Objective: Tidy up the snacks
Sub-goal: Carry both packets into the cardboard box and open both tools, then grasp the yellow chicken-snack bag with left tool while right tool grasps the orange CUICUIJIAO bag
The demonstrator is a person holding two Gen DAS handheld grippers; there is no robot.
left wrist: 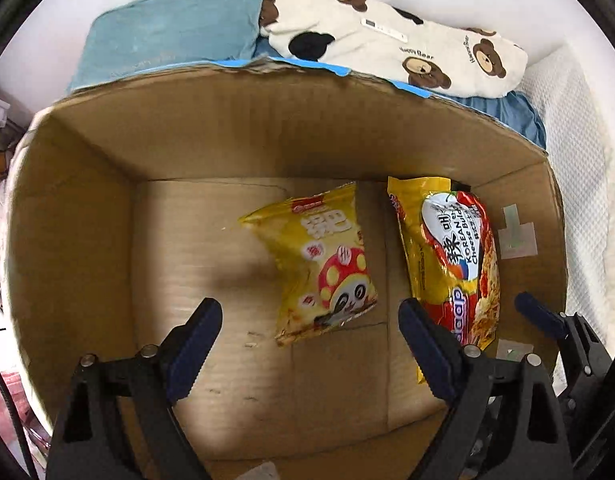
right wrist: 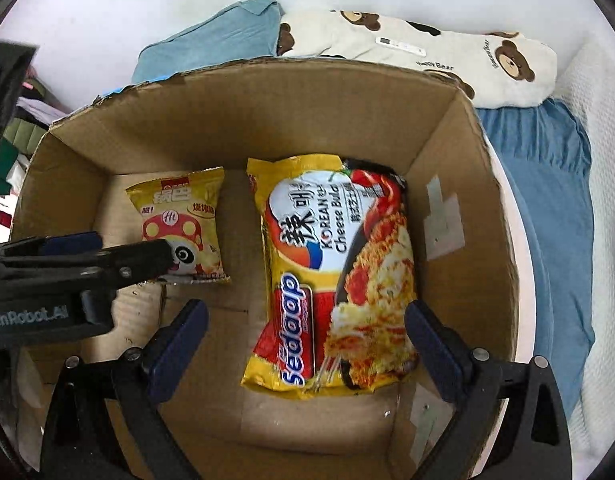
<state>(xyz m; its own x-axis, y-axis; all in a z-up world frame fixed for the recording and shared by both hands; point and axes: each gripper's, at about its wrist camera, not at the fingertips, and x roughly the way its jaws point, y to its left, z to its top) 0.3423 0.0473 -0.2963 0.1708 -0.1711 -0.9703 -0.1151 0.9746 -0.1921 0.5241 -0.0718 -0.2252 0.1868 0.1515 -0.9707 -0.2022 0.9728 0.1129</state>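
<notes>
**Two snack packets down in the cardboard box, both grippers released**

Our left gripper (left wrist: 311, 320) has its dark blue fingers (left wrist: 195, 344) spread wide, gripping nothing. Beyond them, the small yellow crisp packet with a red mushroom cartoon (left wrist: 323, 268) lies flat on the floor of the open brown cardboard box (left wrist: 87, 208).

Our right gripper (right wrist: 307, 320) is likewise released, jaws wide. Between its fingers (right wrist: 175, 344) and ahead of them lies the large yellow and red instant noodle packet (right wrist: 335, 272), resting free on the box floor. The small packet sits just left of it, apart.

Both grippers point steeply down into the box. Past its far wall we see a light blue folded cloth (left wrist: 167, 32), a cream bear-print pillow (left wrist: 407, 52) and a white wall (right wrist: 147, 0).
</notes>
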